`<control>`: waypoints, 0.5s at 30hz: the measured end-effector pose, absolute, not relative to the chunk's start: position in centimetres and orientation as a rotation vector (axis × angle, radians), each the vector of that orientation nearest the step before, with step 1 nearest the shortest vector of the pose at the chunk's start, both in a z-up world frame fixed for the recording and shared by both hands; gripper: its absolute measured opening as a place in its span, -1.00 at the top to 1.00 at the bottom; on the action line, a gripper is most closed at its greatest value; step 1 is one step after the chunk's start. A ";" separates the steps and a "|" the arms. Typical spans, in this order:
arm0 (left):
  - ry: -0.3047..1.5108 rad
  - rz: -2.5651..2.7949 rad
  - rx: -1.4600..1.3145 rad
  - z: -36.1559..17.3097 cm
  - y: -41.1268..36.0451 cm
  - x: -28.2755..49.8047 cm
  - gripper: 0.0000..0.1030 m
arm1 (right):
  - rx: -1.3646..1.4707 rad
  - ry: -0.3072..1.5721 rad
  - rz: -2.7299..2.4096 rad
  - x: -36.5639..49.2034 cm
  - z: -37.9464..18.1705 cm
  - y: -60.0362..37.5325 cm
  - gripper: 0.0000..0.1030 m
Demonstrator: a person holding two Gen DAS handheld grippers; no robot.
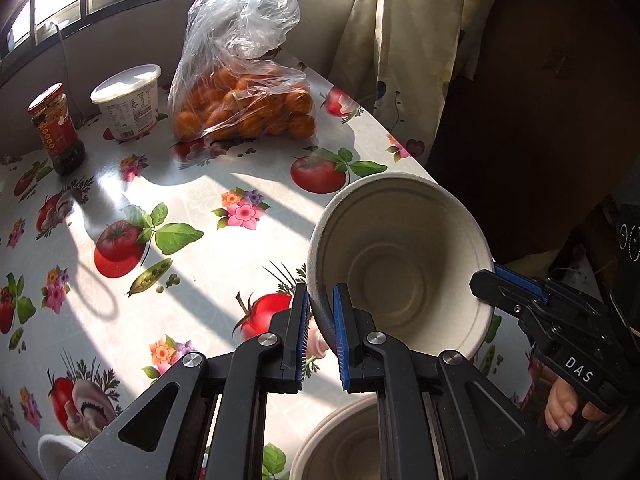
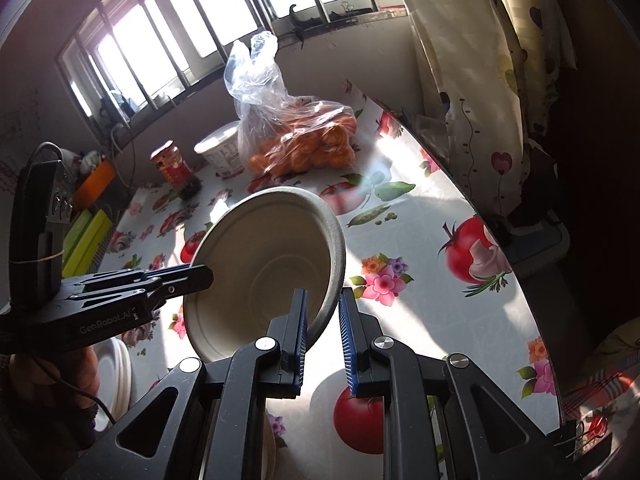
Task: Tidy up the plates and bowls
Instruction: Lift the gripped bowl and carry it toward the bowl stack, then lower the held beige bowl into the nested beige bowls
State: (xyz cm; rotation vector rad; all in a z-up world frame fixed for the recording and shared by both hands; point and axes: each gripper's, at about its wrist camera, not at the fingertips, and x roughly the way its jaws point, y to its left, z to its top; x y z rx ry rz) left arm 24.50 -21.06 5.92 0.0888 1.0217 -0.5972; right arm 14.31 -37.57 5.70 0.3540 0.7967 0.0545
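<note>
A beige paper bowl (image 1: pixel 400 264) hangs tilted above the table, held by its rim from two sides. My left gripper (image 1: pixel 322 300) is shut on its left rim, the blue pads pinching the wall. My right gripper (image 1: pixel 486 280) clamps the opposite rim. In the right wrist view the same bowl (image 2: pixel 264 248) faces me; my right gripper (image 2: pixel 322 300) is shut on its right rim, and my left gripper (image 2: pixel 200 274) grips the far side. A second beige bowl (image 1: pixel 340 440) sits on the table below. A stack of white plates (image 2: pixel 116 380) lies at the lower left.
The fruit-print tablecloth (image 1: pixel 200 208) covers a round table. At its back stand a bag of oranges (image 1: pixel 248 108), a white tub (image 1: pixel 128 100) and a red-lidded jar (image 1: pixel 56 128). A curtain (image 1: pixel 400 40) hangs past the table's right edge.
</note>
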 end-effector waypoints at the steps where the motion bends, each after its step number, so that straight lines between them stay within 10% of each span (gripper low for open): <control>1: 1.017 -0.597 0.091 6.0 -21.0 24.2 0.76 | 0.354 0.794 0.056 14.1 5.7 -37.5 0.69; 15: 1.004 -0.583 0.072 6.9 -18.5 20.7 0.76 | 0.349 0.777 0.080 10.8 6.5 -35.3 0.69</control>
